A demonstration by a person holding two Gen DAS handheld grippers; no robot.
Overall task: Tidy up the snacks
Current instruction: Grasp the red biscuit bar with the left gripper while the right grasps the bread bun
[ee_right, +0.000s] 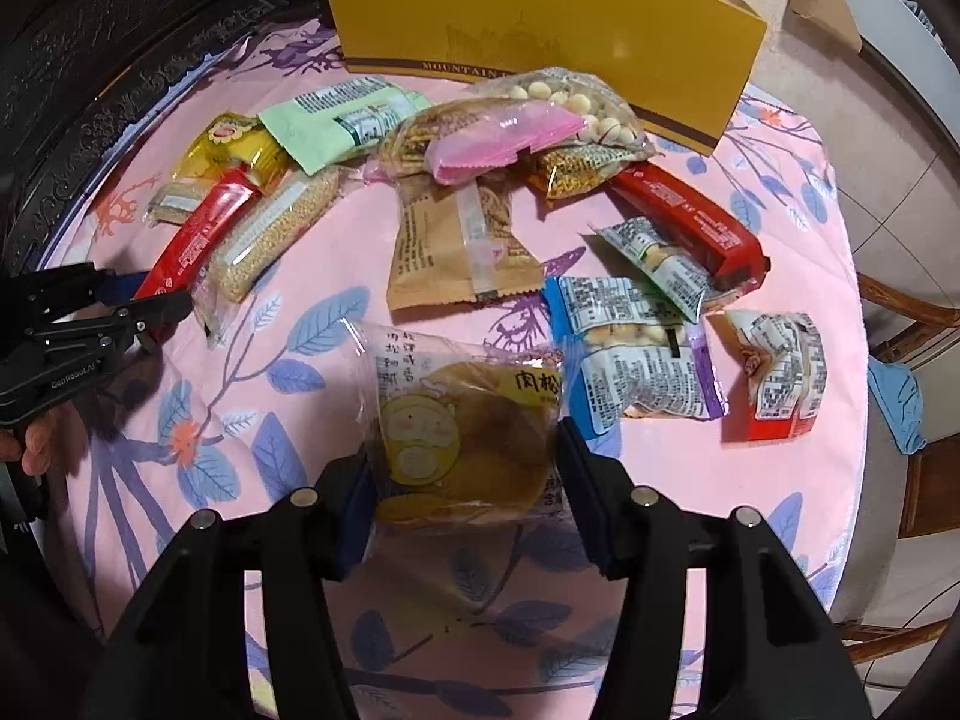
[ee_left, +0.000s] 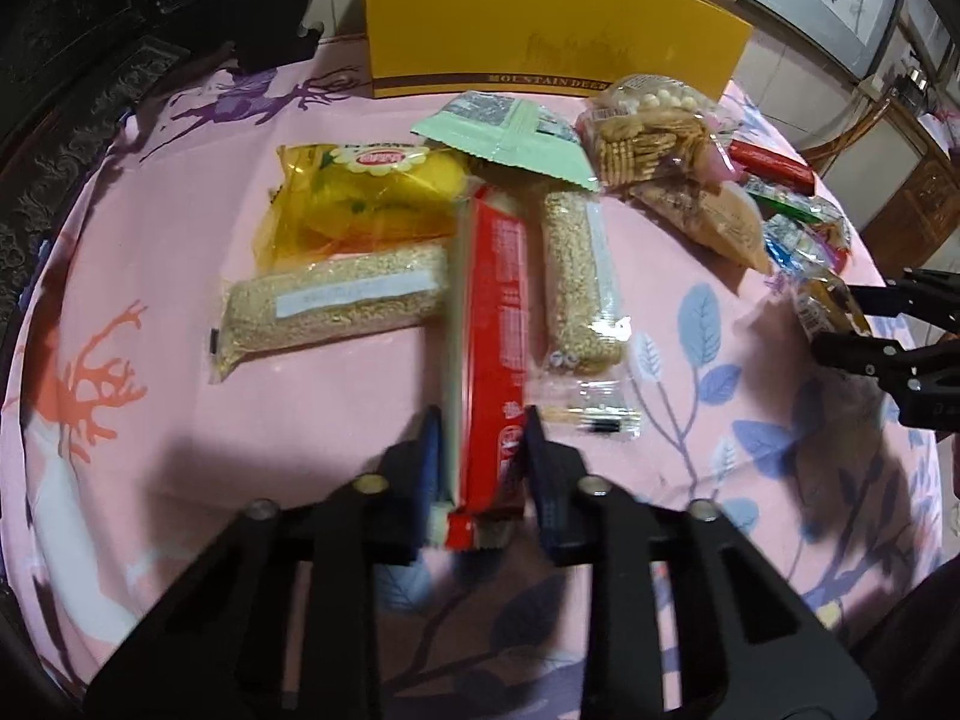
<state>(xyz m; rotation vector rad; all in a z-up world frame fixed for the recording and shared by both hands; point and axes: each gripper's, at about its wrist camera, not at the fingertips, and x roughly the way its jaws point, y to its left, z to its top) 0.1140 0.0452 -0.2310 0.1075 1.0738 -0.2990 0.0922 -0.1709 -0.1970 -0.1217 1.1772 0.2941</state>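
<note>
My left gripper (ee_left: 480, 450) is shut on the near end of a long red snack bar (ee_left: 489, 324), which points away across the pink tablecloth (ee_left: 150, 420). Two clear packs of grain bars (ee_left: 336, 300) (ee_left: 579, 276) lie on either side of it. My right gripper (ee_right: 462, 468) is shut on a clear pack with a round brown cake (ee_right: 474, 438), held just above the cloth. In the right wrist view the left gripper (ee_right: 144, 312) shows at the left edge, holding the red bar (ee_right: 192, 234). The right gripper (ee_left: 852, 330) shows at the right edge of the left wrist view.
A yellow box (ee_right: 540, 30) stands at the table's far edge. Several snack packs lie spread over the table: a yellow bag (ee_left: 366, 198), a green pack (ee_right: 336, 114), a brown pack (ee_right: 456, 246), a biscuit bag (ee_right: 564, 114), another red bar (ee_right: 690, 222). A wooden chair (ee_right: 912, 360) stands to the right.
</note>
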